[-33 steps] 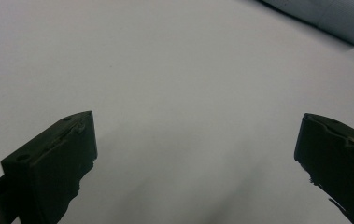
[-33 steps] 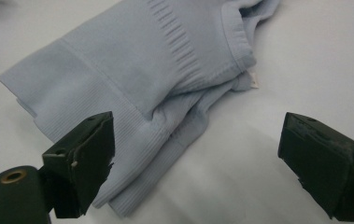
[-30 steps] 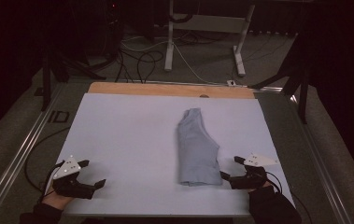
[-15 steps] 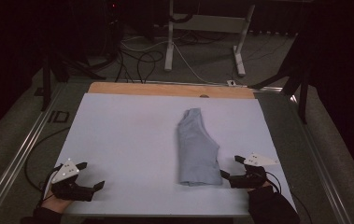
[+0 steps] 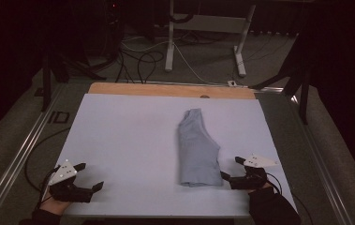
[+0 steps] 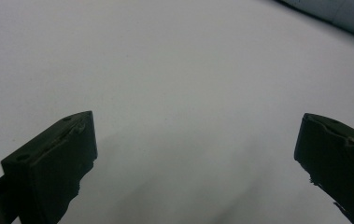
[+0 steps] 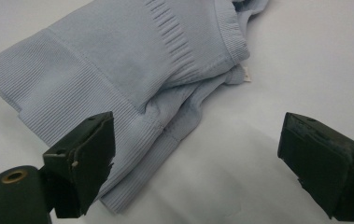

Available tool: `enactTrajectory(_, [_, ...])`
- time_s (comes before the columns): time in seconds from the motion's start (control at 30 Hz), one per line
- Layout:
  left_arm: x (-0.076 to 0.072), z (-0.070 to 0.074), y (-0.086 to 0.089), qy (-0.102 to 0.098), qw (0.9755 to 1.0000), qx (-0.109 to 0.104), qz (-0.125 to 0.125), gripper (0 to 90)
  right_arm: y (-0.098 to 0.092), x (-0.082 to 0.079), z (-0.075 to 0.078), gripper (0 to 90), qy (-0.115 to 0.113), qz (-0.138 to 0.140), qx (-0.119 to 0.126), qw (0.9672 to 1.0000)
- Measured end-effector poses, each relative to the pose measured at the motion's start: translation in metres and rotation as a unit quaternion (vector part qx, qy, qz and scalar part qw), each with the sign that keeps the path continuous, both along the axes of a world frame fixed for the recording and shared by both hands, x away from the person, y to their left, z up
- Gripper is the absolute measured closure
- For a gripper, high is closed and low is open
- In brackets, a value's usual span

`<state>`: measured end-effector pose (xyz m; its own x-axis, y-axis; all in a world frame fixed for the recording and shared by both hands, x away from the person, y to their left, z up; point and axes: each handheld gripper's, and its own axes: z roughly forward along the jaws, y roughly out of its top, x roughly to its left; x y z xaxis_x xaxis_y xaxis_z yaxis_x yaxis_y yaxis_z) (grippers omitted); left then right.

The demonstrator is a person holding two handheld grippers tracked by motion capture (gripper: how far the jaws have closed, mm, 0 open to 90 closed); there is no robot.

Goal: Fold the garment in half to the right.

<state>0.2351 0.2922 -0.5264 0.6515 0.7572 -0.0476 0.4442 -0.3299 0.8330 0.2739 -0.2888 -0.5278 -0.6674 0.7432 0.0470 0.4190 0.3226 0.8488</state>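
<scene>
Resting folded on the white table (image 5: 119,140), right of centre: pale blue garment (image 5: 197,150). Right gripper (image 5: 231,169) jaws spread beside its near corner (one jaw over the hem); left gripper (image 5: 91,176) spread, well apart.

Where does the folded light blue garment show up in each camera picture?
High view: garment right of centre on the white sheet.
Left gripper view: a strip of garment at the top right corner.
Right gripper view: garment at upper left.
Shared landmark: the white sheet.
</scene>
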Motion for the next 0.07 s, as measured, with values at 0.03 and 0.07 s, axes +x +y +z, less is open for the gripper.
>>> enactTrajectory(0.03, [0.0004,-0.0002,-0.0002,0.000,1.0000,0.000,0.000,0.0,-0.0001,-0.0002,0.0003,11.1,-0.001,0.000,0.000,1.0000])
enactTrajectory(0.07, [0.0007,-0.0004,-0.0003,0.002,1.0000,0.000,0.000,0.0,-0.0002,-0.0002,0.0003,11.1,-0.001,0.000,0.002,1.0000])
